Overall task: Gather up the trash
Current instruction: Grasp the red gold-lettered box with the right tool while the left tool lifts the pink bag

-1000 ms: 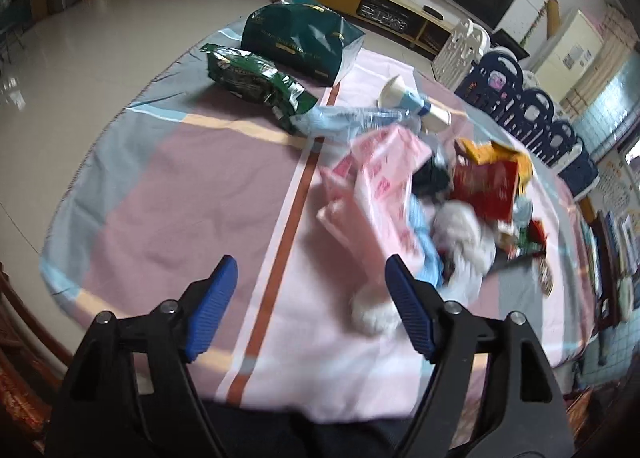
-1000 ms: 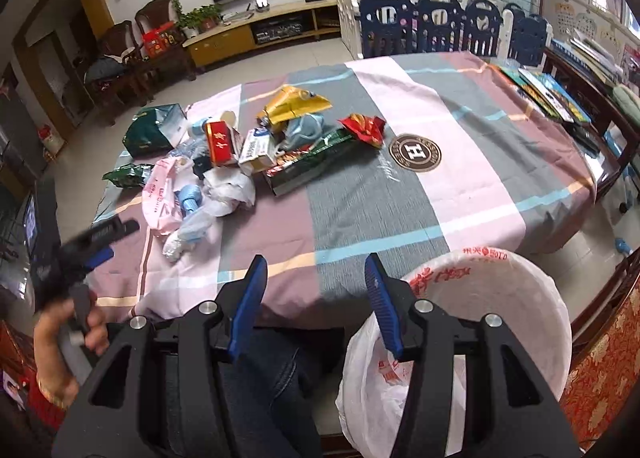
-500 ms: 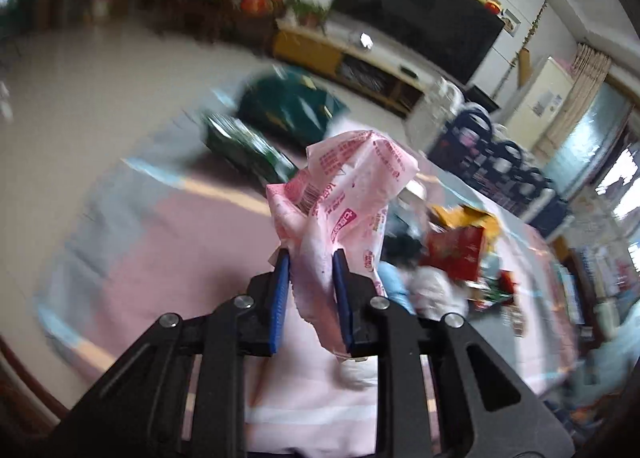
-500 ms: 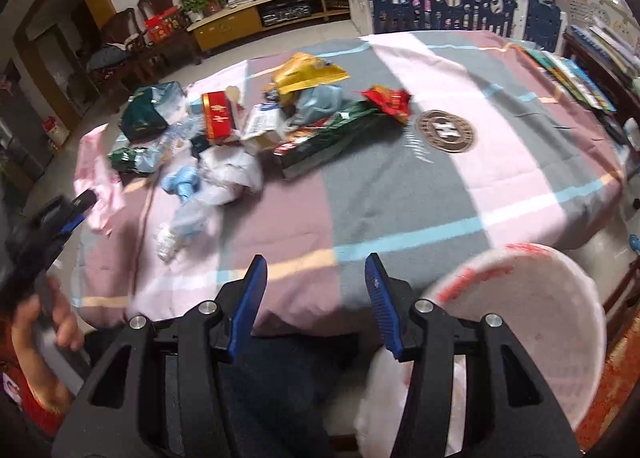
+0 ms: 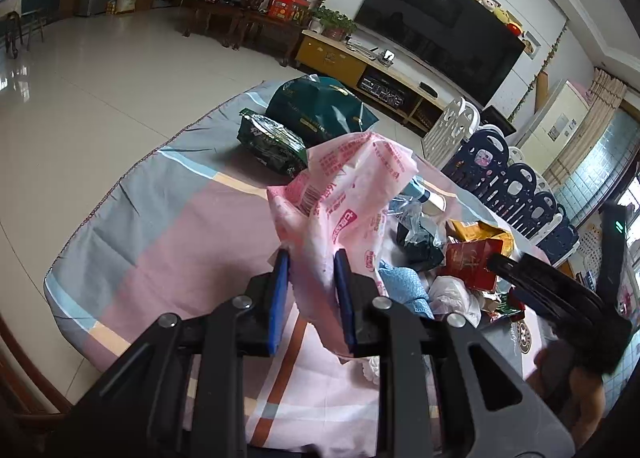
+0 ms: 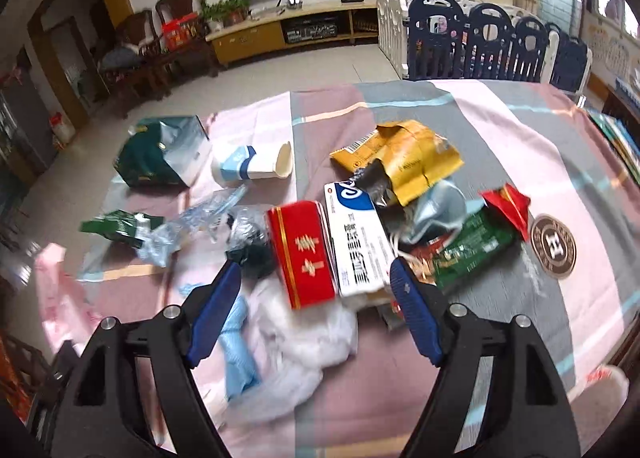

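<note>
Left gripper (image 5: 311, 294): we clamp the pink plastic bag (image 5: 346, 198), lifted off the table (image 5: 168, 226).
Right gripper (image 6: 316, 306): our fingers (image 6: 416, 310) are opening, empty, above the red box (image 6: 306, 254).

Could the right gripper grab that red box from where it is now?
Probably yes. The right gripper is opening, nothing between its fingers, and the red box lies on top of the pile just ahead, uncovered.
</note>
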`<act>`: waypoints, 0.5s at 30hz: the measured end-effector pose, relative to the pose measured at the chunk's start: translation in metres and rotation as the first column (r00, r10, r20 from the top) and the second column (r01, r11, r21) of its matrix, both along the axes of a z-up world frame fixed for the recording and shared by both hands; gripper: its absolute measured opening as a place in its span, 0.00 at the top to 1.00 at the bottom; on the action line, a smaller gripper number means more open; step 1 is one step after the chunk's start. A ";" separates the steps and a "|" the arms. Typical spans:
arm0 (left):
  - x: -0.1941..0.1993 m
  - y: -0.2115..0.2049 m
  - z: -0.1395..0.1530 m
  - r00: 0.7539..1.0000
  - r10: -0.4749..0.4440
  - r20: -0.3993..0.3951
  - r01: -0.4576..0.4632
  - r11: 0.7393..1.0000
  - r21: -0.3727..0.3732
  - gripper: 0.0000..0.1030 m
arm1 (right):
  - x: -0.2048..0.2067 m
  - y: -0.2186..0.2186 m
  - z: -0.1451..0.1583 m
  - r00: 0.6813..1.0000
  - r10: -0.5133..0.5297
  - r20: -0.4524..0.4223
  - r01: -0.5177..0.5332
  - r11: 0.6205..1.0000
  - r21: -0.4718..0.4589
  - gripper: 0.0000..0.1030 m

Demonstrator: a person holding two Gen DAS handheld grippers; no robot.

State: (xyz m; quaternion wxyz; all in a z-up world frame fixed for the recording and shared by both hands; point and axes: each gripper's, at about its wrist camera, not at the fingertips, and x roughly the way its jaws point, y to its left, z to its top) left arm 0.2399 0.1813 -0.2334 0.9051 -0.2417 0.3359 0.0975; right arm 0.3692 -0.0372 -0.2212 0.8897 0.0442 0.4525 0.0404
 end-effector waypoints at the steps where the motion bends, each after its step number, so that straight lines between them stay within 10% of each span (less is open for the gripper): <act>1: 0.000 -0.001 0.000 1.000 -0.003 0.001 0.003 1.000 0.006 0.77 | 0.007 0.005 -0.005 1.000 0.004 -0.007 -0.004 0.999 -0.035 0.46; 3: 0.000 -0.002 0.000 1.000 -0.007 0.000 0.007 1.000 0.016 0.77 | 0.012 0.012 -0.013 0.999 0.029 -0.022 -0.030 0.997 -0.075 0.73; 15: 0.003 -0.003 -0.002 1.000 -0.018 -0.019 0.019 0.999 0.040 0.78 | -0.088 -0.027 0.058 0.985 0.020 0.170 -0.024 0.999 0.020 0.75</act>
